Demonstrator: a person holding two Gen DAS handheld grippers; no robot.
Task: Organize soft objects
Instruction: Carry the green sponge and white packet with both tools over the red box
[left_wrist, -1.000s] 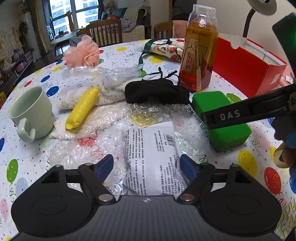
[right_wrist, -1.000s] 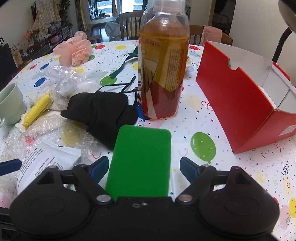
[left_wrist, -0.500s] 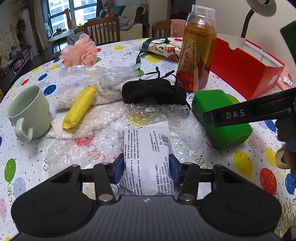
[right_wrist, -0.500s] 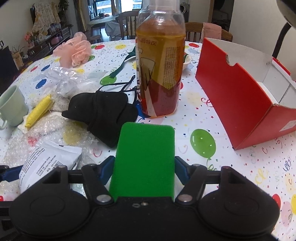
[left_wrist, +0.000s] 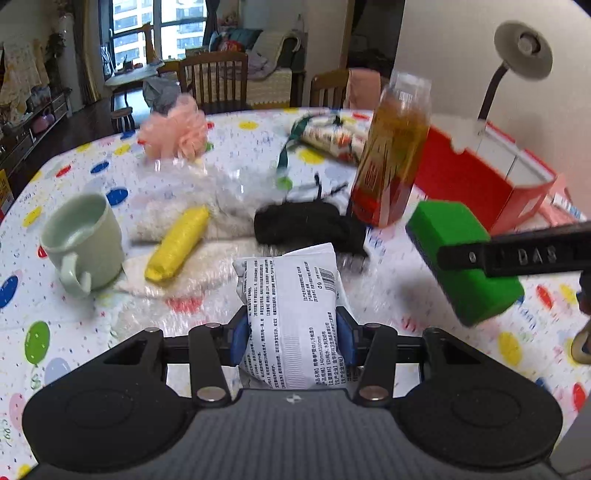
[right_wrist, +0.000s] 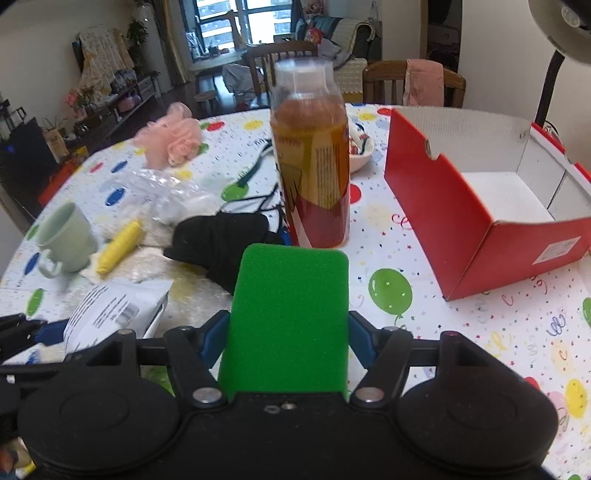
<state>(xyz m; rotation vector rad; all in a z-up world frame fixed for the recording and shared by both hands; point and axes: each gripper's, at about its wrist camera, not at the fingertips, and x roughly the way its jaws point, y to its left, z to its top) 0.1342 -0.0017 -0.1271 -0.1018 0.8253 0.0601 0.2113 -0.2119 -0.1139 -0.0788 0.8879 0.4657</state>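
Looking over the table (right_wrist: 424, 254), I judge the job barely begun: the red box (right_wrist: 461, 229) at my right stands open with nothing showing inside, and most soft things lie on the cloth. Going down in size, the bottle (right_wrist: 314, 177) stands upright between the box and the clutter; it and the mug (left_wrist: 83, 240) are hard and, I reckon, stay put. The black cloth (left_wrist: 306, 225) lies just beside the bottle, the pink puff (left_wrist: 173, 129) far across the table, the yellow roll (left_wrist: 177, 243) on the white fabric near the mug. Two pieces are in hand. My right gripper (right_wrist: 288, 338) pinches the green sponge (right_wrist: 291, 306), which looks clear of the table, short of the box. My left gripper (left_wrist: 291, 334) is closed on the white packet (left_wrist: 291, 314), its far end tilted up over the bubble wrap (left_wrist: 207, 299). Both loads need carrying to the box, then the rest.
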